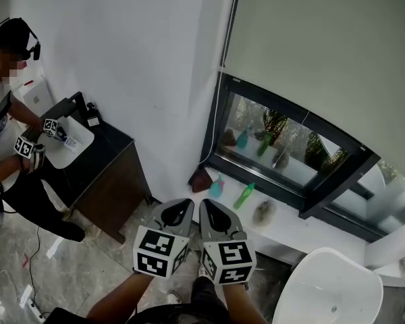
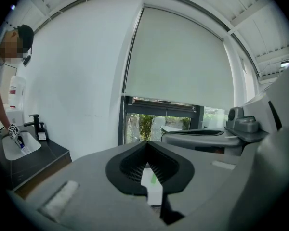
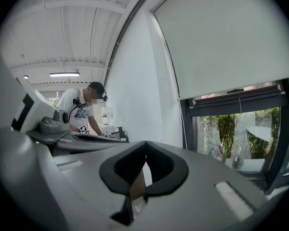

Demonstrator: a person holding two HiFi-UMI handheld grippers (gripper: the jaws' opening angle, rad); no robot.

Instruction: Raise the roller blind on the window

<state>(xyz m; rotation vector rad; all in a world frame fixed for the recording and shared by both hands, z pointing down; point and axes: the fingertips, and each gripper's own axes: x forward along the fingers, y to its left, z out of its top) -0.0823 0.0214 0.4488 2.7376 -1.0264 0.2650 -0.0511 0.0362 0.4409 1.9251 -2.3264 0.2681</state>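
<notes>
A pale grey roller blind (image 1: 324, 52) covers the upper part of the dark-framed window (image 1: 297, 181); its bottom edge hangs above a strip of bare glass. The bead cord (image 1: 227, 32) runs down the blind's left side along the white wall. My left gripper (image 1: 177, 212) and right gripper (image 1: 214, 213) are side by side in front of me, both shut and empty, well short of the window and cord. The left gripper view shows the blind (image 2: 178, 57), the cord (image 2: 130, 61) and the shut jaw tips (image 2: 147, 147). In the right gripper view the blind (image 3: 231, 32) sits above shut jaws (image 3: 145, 146).
On the white sill (image 1: 304, 228) stand a teal spray bottle (image 1: 216, 187), a green bottle (image 1: 244, 196) and a small grey object (image 1: 263, 211). A white chair (image 1: 331, 292) is at lower right. At left, a person (image 1: 7, 79) works with grippers at a sink on a dark cabinet (image 1: 101, 174).
</notes>
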